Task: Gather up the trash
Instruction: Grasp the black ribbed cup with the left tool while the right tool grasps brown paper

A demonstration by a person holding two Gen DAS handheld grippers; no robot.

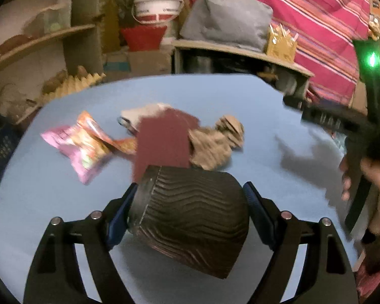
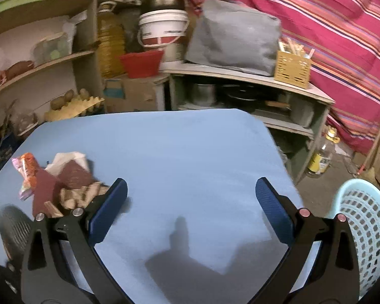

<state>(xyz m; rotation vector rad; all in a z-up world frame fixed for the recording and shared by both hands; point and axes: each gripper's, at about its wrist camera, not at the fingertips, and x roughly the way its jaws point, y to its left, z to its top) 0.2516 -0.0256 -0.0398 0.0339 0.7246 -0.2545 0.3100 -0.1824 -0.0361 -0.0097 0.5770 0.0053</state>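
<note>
A dark ribbed paper cup (image 1: 190,217) lies on its side between the pads of my left gripper (image 1: 188,205), which is shut on it. Just beyond it on the blue table (image 1: 228,93) lies a pile: a pink snack wrapper (image 1: 81,147), a maroon sheet (image 1: 162,144), crumpled brown paper (image 1: 215,141) and white paper (image 1: 144,112). My right gripper (image 2: 191,195) hangs open over bare table (image 2: 190,139) with nothing between its fingers. To its left sit the wrapper (image 2: 25,174), maroon sheet (image 2: 73,174), brown paper (image 2: 81,195) and the blurred cup (image 2: 15,223).
A light-blue perforated basket (image 2: 364,228) stands off the table's right side. Shelves with pots, a white bucket (image 2: 163,29) and a grey bag (image 2: 233,40) rise behind the table. A bottle (image 2: 320,157) stands on the floor. The person's hand (image 1: 372,172) is blurred at the right edge.
</note>
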